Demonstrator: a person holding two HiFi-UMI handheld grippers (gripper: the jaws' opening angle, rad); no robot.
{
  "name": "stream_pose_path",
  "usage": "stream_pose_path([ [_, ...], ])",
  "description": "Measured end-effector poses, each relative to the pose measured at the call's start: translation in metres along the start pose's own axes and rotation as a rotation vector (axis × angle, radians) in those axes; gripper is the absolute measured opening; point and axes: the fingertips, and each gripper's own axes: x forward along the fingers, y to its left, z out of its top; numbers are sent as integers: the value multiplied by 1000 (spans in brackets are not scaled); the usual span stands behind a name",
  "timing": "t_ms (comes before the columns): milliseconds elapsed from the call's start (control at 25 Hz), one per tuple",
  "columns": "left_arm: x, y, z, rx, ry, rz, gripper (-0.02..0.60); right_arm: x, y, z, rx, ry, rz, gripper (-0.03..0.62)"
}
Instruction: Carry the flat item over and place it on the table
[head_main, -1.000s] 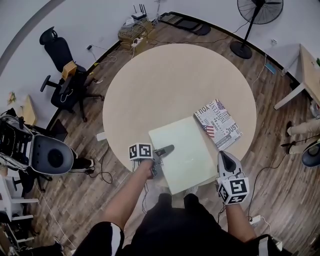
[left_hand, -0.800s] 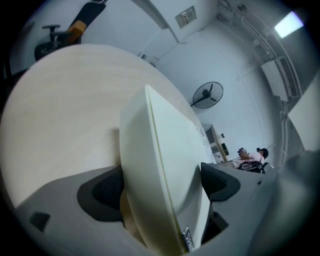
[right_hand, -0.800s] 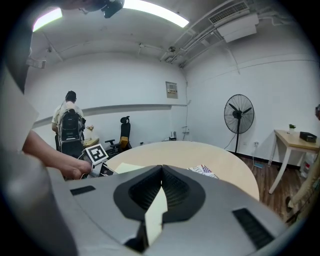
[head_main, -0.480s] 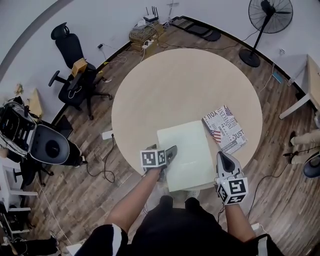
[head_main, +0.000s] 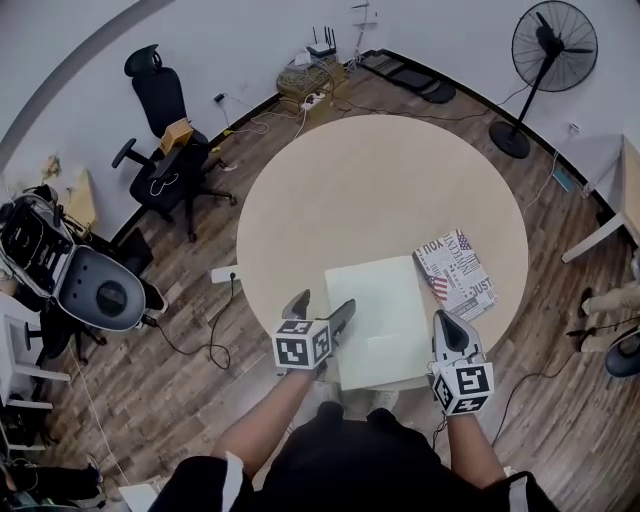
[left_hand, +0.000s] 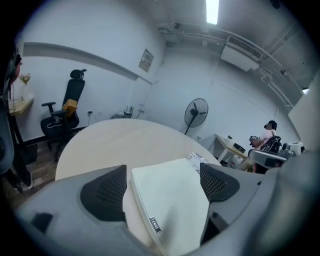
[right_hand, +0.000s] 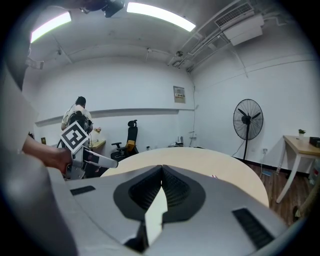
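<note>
Since my right claw (right_hand: 161, 194) is pressed together on the sheet's near right edge, that side has the only grip. The hand sits low at the rim, pointing slightly down across the table. My left claw (head_main: 320, 308) is spread wide, its jaws having just been opening. The sheet (head_main: 378, 318) shows below and between them, but neither pad touches it. That hand hangs above the sheet's left edge, angled down toward the table's middle. The sheet lies on the table (head_main: 380, 190) with its near end at the rim in front of me and its long axis running away from me. Just beside its far right corner lies a magazine (head_main: 458, 272). I judge the placing nearly done: the right claw, the nearer and only one gripping, would have to let go next.
</note>
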Motion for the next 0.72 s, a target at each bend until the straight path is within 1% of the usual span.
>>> stream_pose_path([
  [120,-23,-10,21,-46,-81,-23,443,2,6,12,-9,-24,13,-2],
  [160,-31,-13,29,-46,-108,-26,443,2,9,18,-14,-37,18,-2],
  [240,-46,-18,41,-15,-152,-23,442,1,15,33,-27,-64,32,-2],
  [320,-58,-22,47,26,-177,-20,442,0,20,46,-35,-90,50,-2],
  [400,-66,-24,50,39,-198,-14,440,0,22,57,-40,-113,65,-2],
  [440,-70,-23,51,35,-211,-2,428,1,22,62,-40,-123,71,-2],
  [480,-75,-20,51,30,-228,19,373,1,23,66,-41,-131,76,-2],
  [520,-80,-17,52,26,-246,45,276,1,25,69,-43,-137,80,-2],
  [560,-85,-14,54,23,-264,68,197,2,26,73,-45,-143,83,-3],
  [640,-94,-11,57,27,-292,94,81,3,29,77,-49,-151,89,-2],
  [680,-98,-11,58,38,-303,96,34,4,31,79,-51,-153,91,-3],
  [720,-101,-12,60,55,-311,95,14,5,32,81,-56,-154,93,-3],
])
